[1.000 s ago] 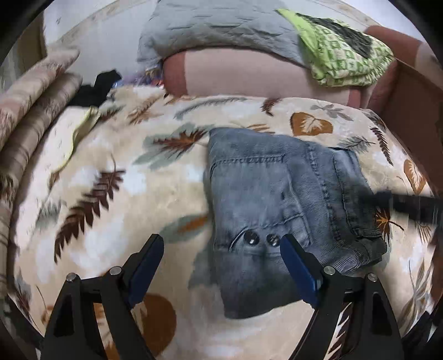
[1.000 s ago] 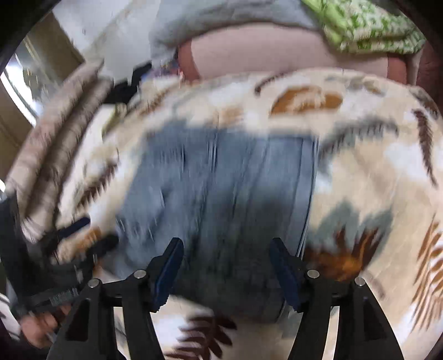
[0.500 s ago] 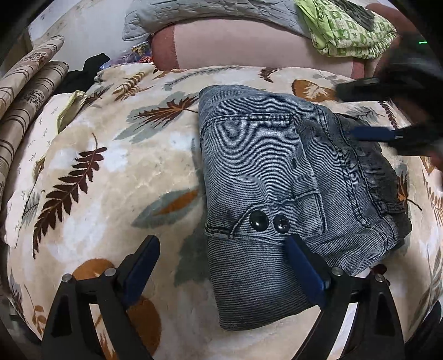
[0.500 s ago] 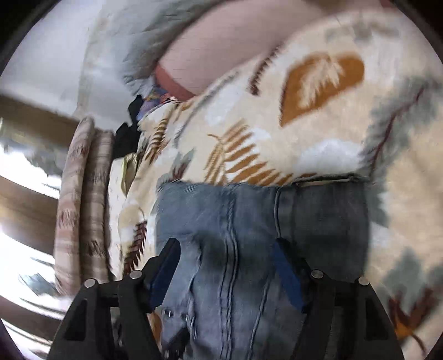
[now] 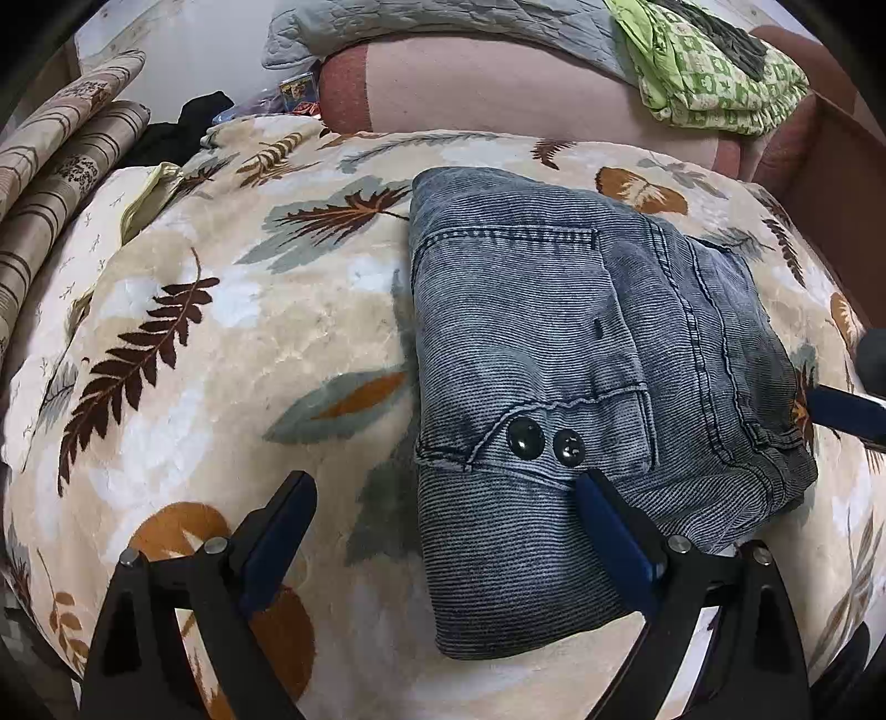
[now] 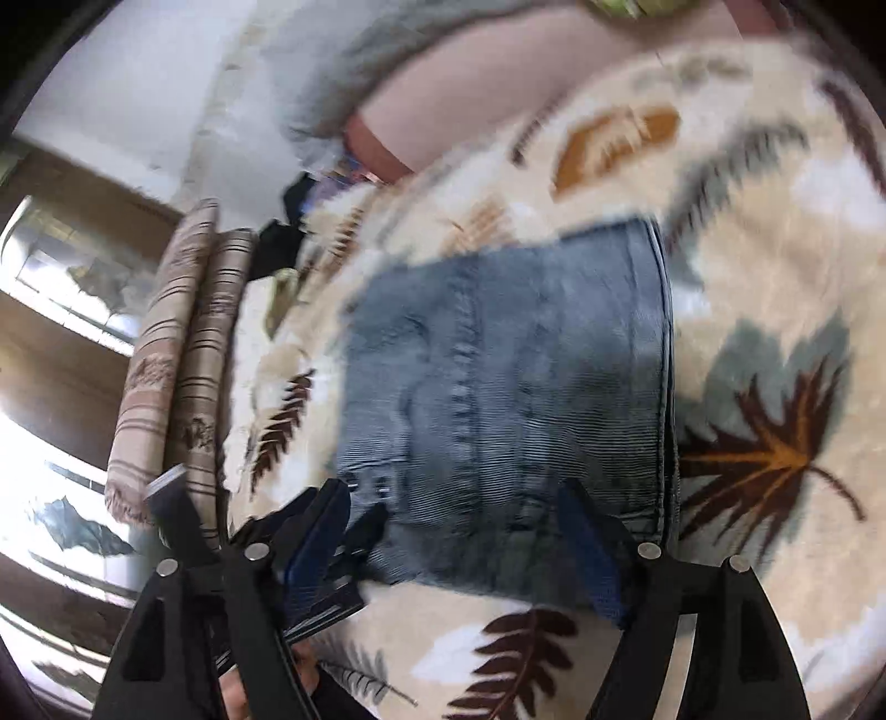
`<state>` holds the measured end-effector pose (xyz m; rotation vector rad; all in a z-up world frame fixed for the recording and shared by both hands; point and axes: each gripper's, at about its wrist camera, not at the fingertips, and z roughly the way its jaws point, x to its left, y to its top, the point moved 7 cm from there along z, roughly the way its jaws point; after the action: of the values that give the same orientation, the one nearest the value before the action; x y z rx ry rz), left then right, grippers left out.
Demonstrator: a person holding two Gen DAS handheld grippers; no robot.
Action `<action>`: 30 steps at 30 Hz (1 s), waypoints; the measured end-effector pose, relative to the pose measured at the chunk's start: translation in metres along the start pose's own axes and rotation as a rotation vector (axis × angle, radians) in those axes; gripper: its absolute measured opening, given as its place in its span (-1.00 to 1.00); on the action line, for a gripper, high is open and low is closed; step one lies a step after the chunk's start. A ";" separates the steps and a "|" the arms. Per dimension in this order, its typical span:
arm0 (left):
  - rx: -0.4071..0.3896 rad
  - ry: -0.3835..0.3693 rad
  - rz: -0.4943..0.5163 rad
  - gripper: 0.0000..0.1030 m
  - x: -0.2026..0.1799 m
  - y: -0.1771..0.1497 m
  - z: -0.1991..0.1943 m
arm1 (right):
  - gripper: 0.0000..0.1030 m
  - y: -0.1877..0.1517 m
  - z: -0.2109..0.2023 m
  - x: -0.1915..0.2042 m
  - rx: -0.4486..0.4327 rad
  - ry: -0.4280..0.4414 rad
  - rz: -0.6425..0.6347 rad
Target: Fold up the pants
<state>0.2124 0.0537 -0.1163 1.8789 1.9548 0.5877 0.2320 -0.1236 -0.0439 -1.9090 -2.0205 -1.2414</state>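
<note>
Blue-grey ribbed pants lie folded into a compact block with two dark buttons on top, on a leaf-print blanket. My left gripper hovers over their near left edge with its jaws opening. One finger is above the blanket, the other above the fabric, and neither presses on it. The right wrist view is blurred. There the pants fill the middle, and my right gripper hangs over their near edge with jaws opening and nothing pinched. One blue fingertip of the right gripper shows at the right edge of the left wrist view.
A pink bolster with a grey quilt and a green patterned cloth lines the far side. Striped rolled cushions and a black garment lie at the left. A brown wooden edge stands at the right.
The left gripper has sunk closer to the pants and spread a little wider. The right gripper swung from the pants' far side down to their right edge, and its jaws widened.
</note>
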 end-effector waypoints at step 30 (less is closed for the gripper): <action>-0.006 -0.060 -0.031 0.95 0.006 -0.002 0.003 | 0.70 0.080 0.076 -0.001 0.090 0.019 0.043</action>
<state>0.2126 0.0595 -0.1198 1.8377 1.9389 0.5213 0.3357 -0.0885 -0.0567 -1.8817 -1.9797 -1.1349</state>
